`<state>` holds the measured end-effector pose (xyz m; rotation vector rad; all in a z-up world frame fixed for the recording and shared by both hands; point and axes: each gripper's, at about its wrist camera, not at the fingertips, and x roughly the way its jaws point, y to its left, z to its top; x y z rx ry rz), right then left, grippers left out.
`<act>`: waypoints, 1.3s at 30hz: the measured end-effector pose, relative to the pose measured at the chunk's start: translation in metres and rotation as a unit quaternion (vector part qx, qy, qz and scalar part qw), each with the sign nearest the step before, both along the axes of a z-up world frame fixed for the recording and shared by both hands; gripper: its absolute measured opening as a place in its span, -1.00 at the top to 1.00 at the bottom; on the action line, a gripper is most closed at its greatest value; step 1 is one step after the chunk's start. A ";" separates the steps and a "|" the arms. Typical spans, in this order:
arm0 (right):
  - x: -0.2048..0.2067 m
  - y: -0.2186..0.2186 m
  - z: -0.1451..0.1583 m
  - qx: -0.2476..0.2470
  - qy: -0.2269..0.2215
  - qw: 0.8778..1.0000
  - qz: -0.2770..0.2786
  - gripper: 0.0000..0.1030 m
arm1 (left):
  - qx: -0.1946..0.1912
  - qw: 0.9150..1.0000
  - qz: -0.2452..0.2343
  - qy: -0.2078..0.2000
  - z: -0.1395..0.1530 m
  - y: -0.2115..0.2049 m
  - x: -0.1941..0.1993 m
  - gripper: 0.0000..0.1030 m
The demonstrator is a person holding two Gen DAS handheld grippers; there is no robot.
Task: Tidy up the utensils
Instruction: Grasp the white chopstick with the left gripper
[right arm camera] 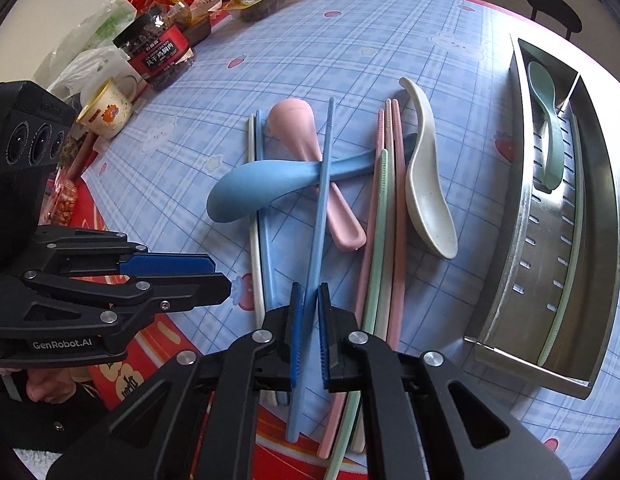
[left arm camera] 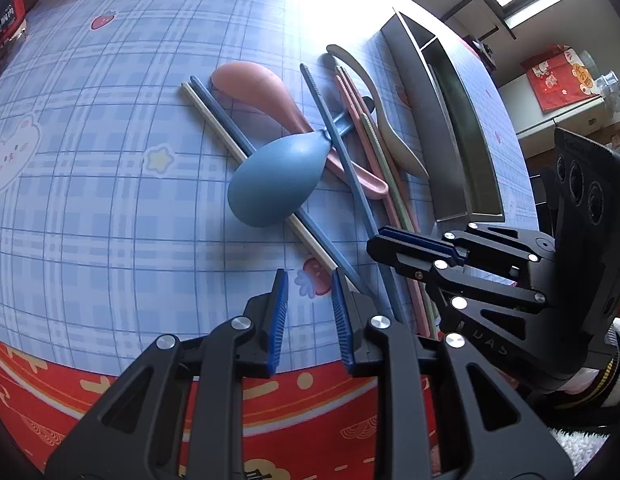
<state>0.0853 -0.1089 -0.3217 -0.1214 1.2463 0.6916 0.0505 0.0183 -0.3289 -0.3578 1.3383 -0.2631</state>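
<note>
Loose utensils lie in a pile on the blue plaid tablecloth (left arm camera: pixel 110 208). My right gripper (right arm camera: pixel 310 320) is shut on a blue chopstick (right arm camera: pixel 321 200) near its lower end; the stick runs up across the blue spoon (right arm camera: pixel 262 188) and the pink spoon (right arm camera: pixel 294 128). In the left wrist view the right gripper (left arm camera: pixel 375 244) clamps the same blue chopstick (left arm camera: pixel 337 144). My left gripper (left arm camera: pixel 310 312) hovers just left of the pile, narrowly open with only cloth between its pads. A cream spoon (right arm camera: pixel 425 184) and pink and green chopsticks (right arm camera: pixel 379 240) lie right of the pile.
A steel divided tray (right arm camera: pixel 505 240) stands at the right, holding a green spoon (right arm camera: pixel 547 128) and a green chopstick (right arm camera: pixel 565 280). A white and a second blue chopstick (right arm camera: pixel 264 240) lie under the blue spoon. Snack bags, a jar (right arm camera: pixel 158 52) and a mug (right arm camera: pixel 106 108) crowd the far left.
</note>
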 end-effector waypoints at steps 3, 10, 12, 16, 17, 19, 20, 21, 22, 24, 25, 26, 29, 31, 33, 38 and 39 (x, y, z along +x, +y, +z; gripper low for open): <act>-0.002 -0.007 0.002 0.008 0.001 1.000 -0.009 0.87 | 0.002 1.000 0.002 -0.001 0.001 0.001 0.002 0.52; -0.009 -0.019 0.004 0.026 0.012 0.999 -0.033 0.87 | 0.002 1.000 -0.001 0.007 -0.001 -0.002 0.010 0.52; -0.012 -0.024 0.005 0.031 0.014 0.999 -0.042 0.87 | 0.010 1.000 -0.011 0.006 -0.001 -0.007 0.012 0.52; -0.015 -0.033 0.009 0.044 0.010 0.998 -0.053 0.87 | 0.032 0.999 -0.030 0.001 -0.002 -0.018 0.016 0.50; -0.015 -0.034 0.010 0.046 0.008 0.997 -0.053 0.87 | 0.040 0.999 -0.036 0.000 -0.003 -0.021 0.018 0.50; -0.016 -0.037 0.013 0.048 0.003 0.997 -0.055 0.87 | 0.057 0.997 -0.047 -0.008 -0.002 -0.026 0.018 0.49; -0.016 -0.038 0.014 0.049 0.001 0.997 -0.057 0.87 | 0.065 0.997 -0.052 -0.009 -0.002 -0.028 0.018 0.49; -0.016 -0.040 0.014 0.049 0.000 0.997 -0.059 0.87 | 0.070 0.996 -0.055 -0.010 -0.002 -0.030 0.019 0.49; -0.016 -0.042 0.015 0.051 -0.001 0.997 -0.062 0.87 | 0.073 0.996 -0.056 -0.010 -0.002 -0.031 0.019 0.49; -0.016 -0.044 0.017 0.055 -0.003 0.996 -0.067 0.87 | 0.077 0.995 -0.056 -0.011 -0.002 -0.032 0.019 0.47; -0.015 -0.045 0.018 0.057 -0.004 0.996 -0.069 0.87 | 0.080 0.995 -0.058 -0.011 -0.002 -0.032 0.019 0.47; -0.015 -0.045 0.019 0.060 -0.005 0.996 -0.070 0.87 | 0.085 0.994 -0.061 -0.013 -0.002 -0.035 0.019 0.47; -0.014 -0.047 0.021 0.065 -0.009 0.995 -0.074 0.87 | 0.107 0.991 -0.075 -0.021 -0.001 -0.043 0.018 0.47; -0.014 -0.049 0.023 0.068 -0.010 0.995 -0.076 0.87 | 0.114 0.990 -0.077 -0.022 0.000 -0.046 0.017 0.47; -0.015 -0.050 0.024 0.071 -0.012 0.994 -0.080 0.87 | 0.117 0.990 -0.078 -0.022 0.000 -0.049 0.016 0.47; -0.014 -0.054 0.026 0.077 -0.013 0.993 -0.088 0.87 | 0.137 0.987 -0.083 -0.026 0.001 -0.057 0.017 0.36; -0.014 -0.054 0.026 0.078 -0.014 0.993 -0.088 0.87 | 0.146 0.985 -0.084 -0.028 0.001 -0.059 0.017 0.27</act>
